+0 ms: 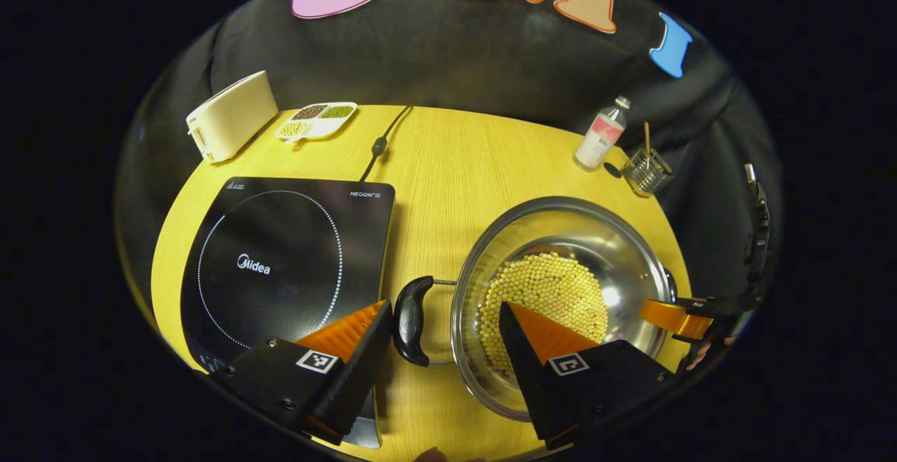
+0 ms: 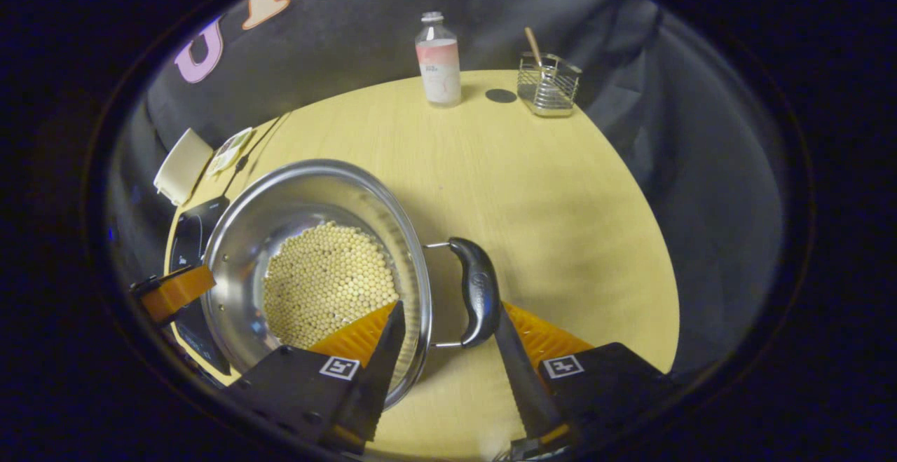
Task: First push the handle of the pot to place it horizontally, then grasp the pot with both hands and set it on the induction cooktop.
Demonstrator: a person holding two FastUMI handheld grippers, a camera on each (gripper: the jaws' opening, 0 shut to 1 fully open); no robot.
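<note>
Straddling the round steel pot of pale beans [image 1: 560,294] on the yellow table [image 1: 448,160], both grippers stand with fingers apart. The left gripper [image 1: 445,322] brackets one black handle [image 1: 412,318]; the right gripper [image 2: 448,325] brackets the other [image 2: 476,294]. The black induction cooktop [image 1: 280,266] lies just left of the pot.

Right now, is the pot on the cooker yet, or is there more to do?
Not yet. Both black handles lie flat out to the sides, so the pushing looks done. In hand: the left gripper is open around the left handle, and the right gripper is open around the right handle. Left to do: squeeze, lift the pot of beans, and set it on the induction cooktop.
</note>
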